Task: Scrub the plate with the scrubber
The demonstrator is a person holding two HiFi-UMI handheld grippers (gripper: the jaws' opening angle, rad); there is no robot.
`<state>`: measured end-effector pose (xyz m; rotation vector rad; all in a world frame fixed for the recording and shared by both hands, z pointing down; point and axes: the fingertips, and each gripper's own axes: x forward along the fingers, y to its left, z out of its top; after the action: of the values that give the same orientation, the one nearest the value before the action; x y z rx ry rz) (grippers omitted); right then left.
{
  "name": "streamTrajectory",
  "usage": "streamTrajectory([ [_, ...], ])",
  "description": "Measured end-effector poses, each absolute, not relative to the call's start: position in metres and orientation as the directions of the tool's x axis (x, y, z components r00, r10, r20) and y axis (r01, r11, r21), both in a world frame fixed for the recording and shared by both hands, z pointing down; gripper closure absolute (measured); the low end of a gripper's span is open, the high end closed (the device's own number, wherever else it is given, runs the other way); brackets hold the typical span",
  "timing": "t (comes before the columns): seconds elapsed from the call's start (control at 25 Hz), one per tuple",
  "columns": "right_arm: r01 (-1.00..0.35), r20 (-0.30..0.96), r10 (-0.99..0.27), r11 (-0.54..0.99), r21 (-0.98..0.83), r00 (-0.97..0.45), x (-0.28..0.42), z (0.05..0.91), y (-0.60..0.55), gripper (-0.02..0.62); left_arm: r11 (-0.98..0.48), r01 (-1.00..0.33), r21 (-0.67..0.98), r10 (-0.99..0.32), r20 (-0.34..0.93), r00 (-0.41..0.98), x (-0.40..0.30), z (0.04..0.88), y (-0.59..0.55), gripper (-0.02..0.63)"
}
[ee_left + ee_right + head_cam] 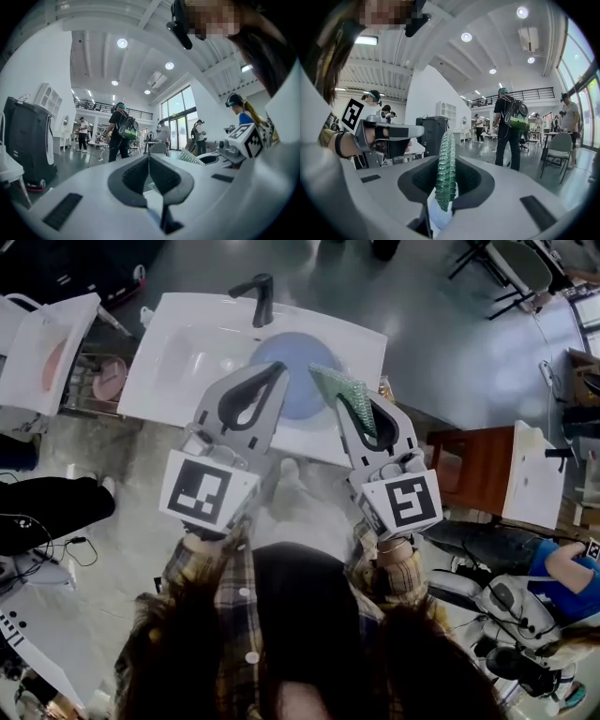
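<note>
A round blue plate (292, 381) lies in the basin of the white sink (178, 357), below the dark faucet (261, 294). My left gripper (278, 369) hovers over the plate's left edge, shut and empty; in the left gripper view its jaws (149, 161) meet with nothing between them. My right gripper (356, 411) is shut on a green textured scrubber (342, 390), which sticks out past the jaws over the plate's right rim. In the right gripper view the scrubber (445, 171) stands edge-on between the pads. Both gripper views look out across the room, not down at the plate.
A second white basin (47, 343) and a pink bowl (108, 379) sit at the left. A brown wooden stand (473, 465) is at the right, with a seated person beyond it. Several people walk in the hall, seen in both gripper views.
</note>
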<state>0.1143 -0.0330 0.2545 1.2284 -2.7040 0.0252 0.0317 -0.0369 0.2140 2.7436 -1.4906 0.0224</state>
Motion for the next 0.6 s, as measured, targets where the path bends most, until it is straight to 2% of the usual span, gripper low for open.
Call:
streamTrajectory([
  [0.28, -0.707, 0.176, -0.706, 0.704, 0.068, -0.686, 0.108, 0.251, -0.074, 0.505, -0.501, -0.865, 0.018, -0.865, 0.029, 0.501, 0.024, 0.215, -0.074, 0.586],
  [0.6, -0.718, 0.198, -0.708, 0.696, 0.032, -0.678, 0.085, 0.262, -0.103, 0.505, -0.505, -0.863, 0.011, -0.861, 0.067, 0.504, -0.002, 0.225, -0.098, 0.586],
])
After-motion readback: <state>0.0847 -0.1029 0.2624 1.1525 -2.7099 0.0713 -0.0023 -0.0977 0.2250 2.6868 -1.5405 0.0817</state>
